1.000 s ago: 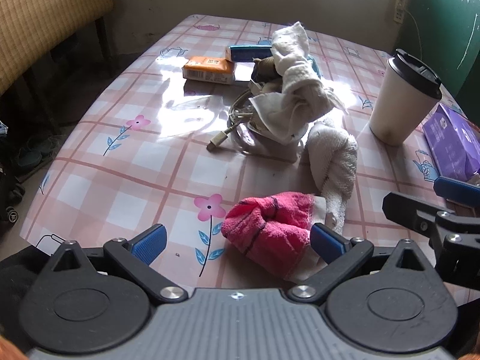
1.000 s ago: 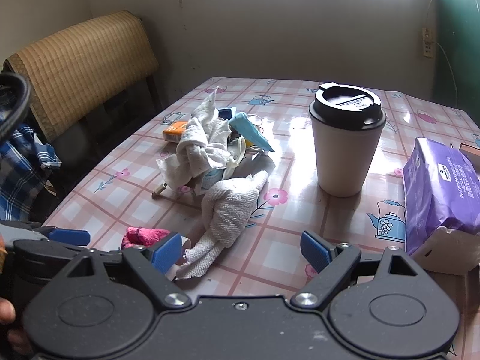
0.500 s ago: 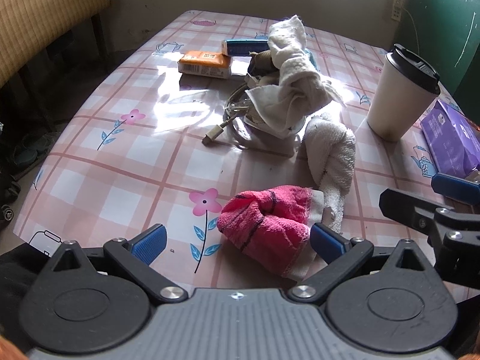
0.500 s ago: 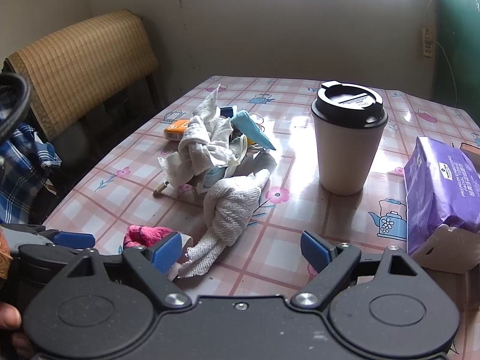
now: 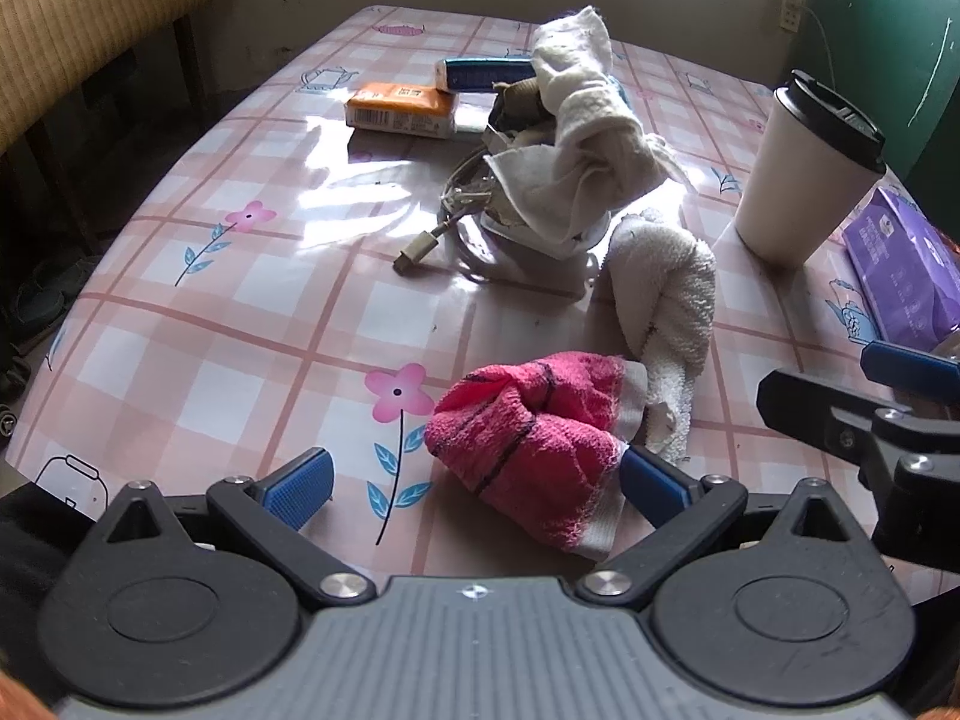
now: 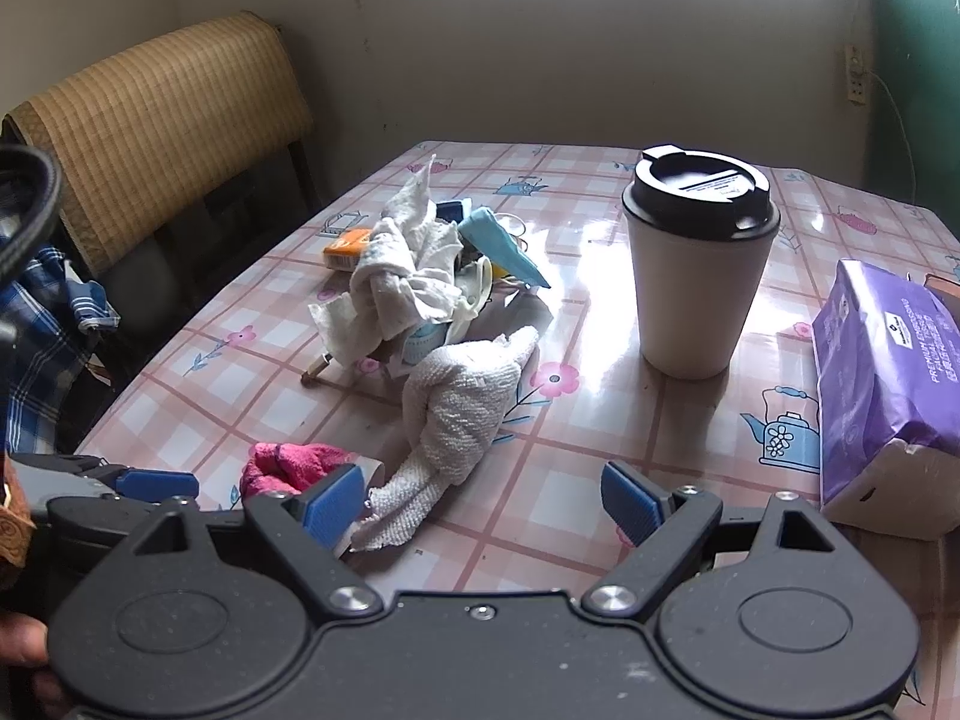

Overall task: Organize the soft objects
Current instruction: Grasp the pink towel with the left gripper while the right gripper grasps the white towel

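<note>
Left wrist view: left gripper (image 5: 474, 483) was spread wide, nothing held, hovering low over the near desk (image 5: 198, 324) edge. Pink towel (image 5: 531, 438) lay bunched between its fingers (image 5: 300, 483), offset toward the right-hand one, which looked to be touching or just beside the towel's hem; can't tell which. Long axis ran roughly left-to-right and slightly away, so closing would likely pinch it across the short way. Right gripper (image 6: 483, 504) was also open and empty, with its left finger just in front of the tail of the rolled white towel (image 6: 459, 396); that roll's long axis ran away from the fingers toward the cup. My read: left hand is nearer to pink, right hand nearer to the white roll, so one each. Behind the roll sat the crumpled white cloth (image 5: 579, 138) heaped over a cable (image 5: 447, 225) and other small clutter, so likely needs untangling. Further out: orange pack (image 5: 399, 108), blue pack (image 5: 483, 72), lidded cup (image 6: 699, 264), purple tissue pack (image 6: 885, 360) on the right.
</note>
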Available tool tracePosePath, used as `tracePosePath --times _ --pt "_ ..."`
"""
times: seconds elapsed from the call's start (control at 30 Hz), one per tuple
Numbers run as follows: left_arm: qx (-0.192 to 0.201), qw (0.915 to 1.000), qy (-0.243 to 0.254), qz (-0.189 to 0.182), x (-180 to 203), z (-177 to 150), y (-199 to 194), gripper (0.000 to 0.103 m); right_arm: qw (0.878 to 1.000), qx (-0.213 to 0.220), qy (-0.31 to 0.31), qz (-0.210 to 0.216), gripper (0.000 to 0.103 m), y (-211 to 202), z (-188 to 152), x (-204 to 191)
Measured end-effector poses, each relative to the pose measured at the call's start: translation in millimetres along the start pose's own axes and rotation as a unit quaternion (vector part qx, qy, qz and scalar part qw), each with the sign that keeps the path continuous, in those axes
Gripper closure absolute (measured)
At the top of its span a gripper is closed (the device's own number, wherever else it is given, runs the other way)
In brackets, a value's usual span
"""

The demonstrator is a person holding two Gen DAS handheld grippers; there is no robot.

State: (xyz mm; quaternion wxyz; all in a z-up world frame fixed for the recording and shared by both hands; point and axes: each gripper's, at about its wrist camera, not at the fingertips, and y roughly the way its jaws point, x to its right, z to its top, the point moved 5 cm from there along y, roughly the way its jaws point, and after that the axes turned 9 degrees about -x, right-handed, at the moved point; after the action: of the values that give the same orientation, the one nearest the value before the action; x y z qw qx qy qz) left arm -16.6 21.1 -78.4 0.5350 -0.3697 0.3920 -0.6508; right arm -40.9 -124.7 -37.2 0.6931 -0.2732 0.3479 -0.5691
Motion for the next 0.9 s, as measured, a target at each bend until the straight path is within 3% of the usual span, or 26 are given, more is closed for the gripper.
tracePosePath --times 0.33,0.43,0.53,0.63,0.73,0.9 --pt "0.015 0.9999 0.002 -0.003 0 4 8 0.002 1.0 -0.01 -0.003 -0.005 0.002 13 1 -1" --pt "0.033 0.9993 0.016 -0.005 0 7 9 0.016 1.0 -0.015 -0.002 -0.012 0.002 20 3 0" --pt "0.051 0.9981 0.034 -0.006 2 8 8 0.044 1.0 -0.022 0.002 -0.012 0.002 30 8 0" --pt "0.058 0.9976 0.03 -0.022 0 9 7 0.064 1.0 -0.026 -0.003 -0.005 0.002 40 15 -5" --pt "0.064 0.9976 0.011 -0.022 -10 11 4 0.071 0.999 -0.03 -0.015 -0.013 0.002 54 24 -12" --pt "0.078 0.9967 -0.019 -0.01 -28 17 -1 0.073 0.999 -0.035 -0.017 -0.014 0.002 74 38 -20"
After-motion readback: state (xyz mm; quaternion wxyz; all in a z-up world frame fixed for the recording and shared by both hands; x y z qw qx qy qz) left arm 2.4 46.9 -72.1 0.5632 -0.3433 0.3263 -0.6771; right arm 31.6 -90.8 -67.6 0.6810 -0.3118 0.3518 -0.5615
